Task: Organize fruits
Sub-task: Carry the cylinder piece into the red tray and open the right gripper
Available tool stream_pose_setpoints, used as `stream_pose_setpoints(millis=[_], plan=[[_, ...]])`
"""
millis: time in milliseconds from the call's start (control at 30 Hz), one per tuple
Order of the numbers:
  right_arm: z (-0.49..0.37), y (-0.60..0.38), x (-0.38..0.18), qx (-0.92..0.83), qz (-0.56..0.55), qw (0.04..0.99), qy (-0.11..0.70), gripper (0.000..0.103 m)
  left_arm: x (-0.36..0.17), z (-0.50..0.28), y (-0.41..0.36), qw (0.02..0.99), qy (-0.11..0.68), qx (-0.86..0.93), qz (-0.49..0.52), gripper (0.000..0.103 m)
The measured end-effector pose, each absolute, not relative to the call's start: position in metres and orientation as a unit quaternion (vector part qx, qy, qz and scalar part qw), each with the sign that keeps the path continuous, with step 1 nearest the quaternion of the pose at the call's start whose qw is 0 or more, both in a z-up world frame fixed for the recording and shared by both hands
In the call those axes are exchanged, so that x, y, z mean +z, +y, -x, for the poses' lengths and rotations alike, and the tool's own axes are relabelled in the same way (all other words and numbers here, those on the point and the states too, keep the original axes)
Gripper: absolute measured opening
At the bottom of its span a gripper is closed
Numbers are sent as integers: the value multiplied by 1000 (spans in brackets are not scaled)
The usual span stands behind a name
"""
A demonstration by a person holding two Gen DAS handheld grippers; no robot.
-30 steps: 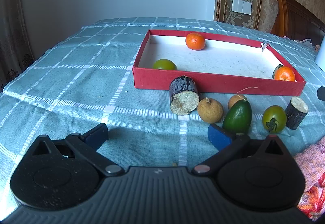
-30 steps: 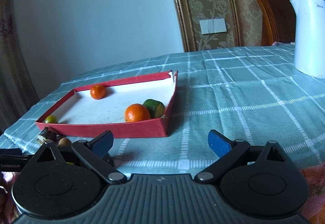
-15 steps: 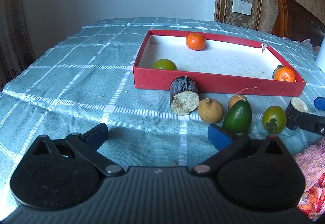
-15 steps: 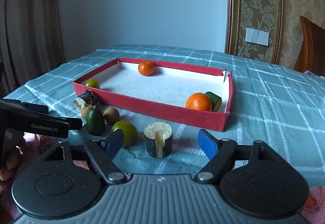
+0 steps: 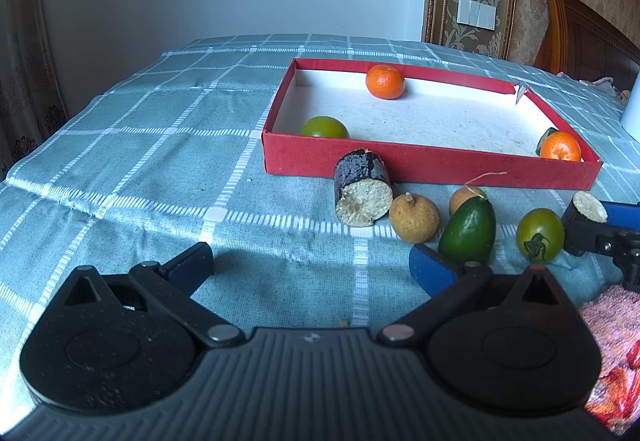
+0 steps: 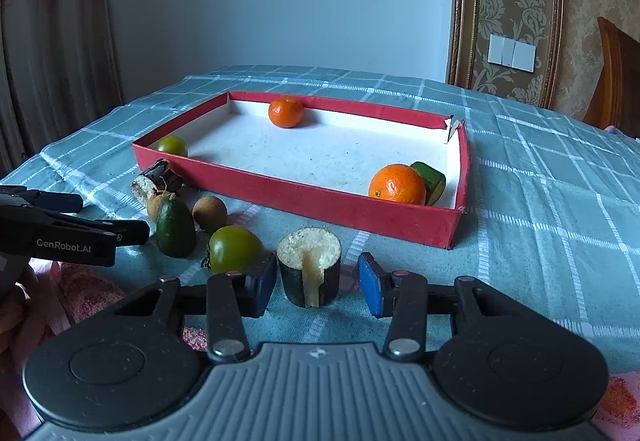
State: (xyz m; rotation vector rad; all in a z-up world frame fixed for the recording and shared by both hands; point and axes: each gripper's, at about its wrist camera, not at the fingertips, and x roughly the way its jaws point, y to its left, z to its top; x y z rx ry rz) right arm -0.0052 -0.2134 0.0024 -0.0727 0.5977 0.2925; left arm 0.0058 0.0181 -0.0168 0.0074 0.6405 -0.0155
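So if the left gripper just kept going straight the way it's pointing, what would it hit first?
Probably the bare tablecloth ahead of the left gripper, whose jaws stand open with nothing between them. The cane piece lies slightly right of that line; depth is hard to judge.

Both grippers low in frame, angled downward.

My left gripper (image 5: pixel 310 261) sits lower centre, jaws spread wide with nothing between. My right gripper (image 6: pixel 316 287) has just been closing; its left pad touches a cut stump piece (image 6: pixel 310 267), right pad apart.

Cane stub (image 6: pixel 309 266) before tray (image 6: pixel 340 207), perhaps touching nothing
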Motion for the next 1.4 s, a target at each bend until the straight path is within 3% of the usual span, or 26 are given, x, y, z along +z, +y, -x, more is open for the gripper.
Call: stream_pose_setpoints(millis=[367, 1000, 1400], plan=[[-2, -212, -5, 152, 33, 938, 310, 32, -17, -6, 18, 949, 315, -8, -4, 103], [1, -215, 1, 151, 25, 942, 300, 32, -17, -6, 18, 949, 315, -8, -4, 103], [-28, -214, 46, 136, 18, 957, 256, 32, -17, -5, 18, 949, 315, -8, -3, 103]])
